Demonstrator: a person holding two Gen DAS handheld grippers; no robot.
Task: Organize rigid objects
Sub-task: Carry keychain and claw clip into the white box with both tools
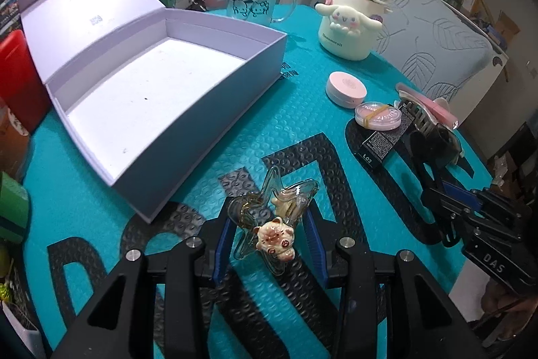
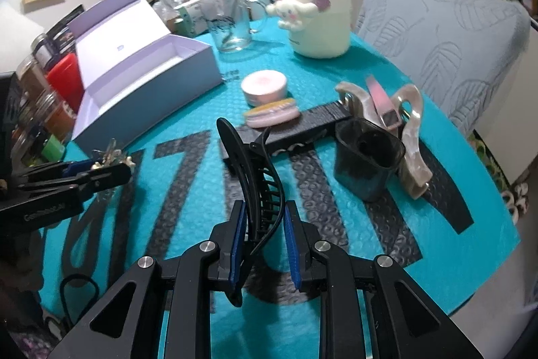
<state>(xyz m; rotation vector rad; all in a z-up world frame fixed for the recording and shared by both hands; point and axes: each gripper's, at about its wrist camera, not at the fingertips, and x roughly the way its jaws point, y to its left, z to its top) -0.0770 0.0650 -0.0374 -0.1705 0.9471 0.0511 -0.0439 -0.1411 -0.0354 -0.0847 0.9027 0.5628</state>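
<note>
The left tongs point(image 1: 270, 238) pinch a clear star-shaped hair clip point(image 1: 269, 214) with a little cat figure point(image 1: 274, 239) on it. The clip is held up above the blue mat point(image 1: 208, 137), just in front of the near corner of the open white box point(image 1: 161, 110). The box has nothing in it, and its lid stands up behind it.

The right tongs point(image 2: 264, 244) pinch a long black hair clip point(image 2: 250, 177) near its lower end. The clip sticks up and away from the tongs, and its teeth show on the right side.

More things lie on the mat on the table. A round pink case point(image 2: 264, 86) sits near the middle. Just beside it is a flat pink compact point(image 2: 272, 113) with a yellow band, leaning on a long black box point(image 2: 302, 127). A dark see-through cup point(image 2: 368, 157) stands at the end of that black box. A pale shiny claw clip point(image 2: 408, 130) lies right behind the cup, and a pink thing point(image 2: 378, 100) rests on it.

At the back stand a white bottle with a puppy on it point(image 1: 349, 19) and a glass mug point(image 1: 250, 2) with cartoon faces.
</note>
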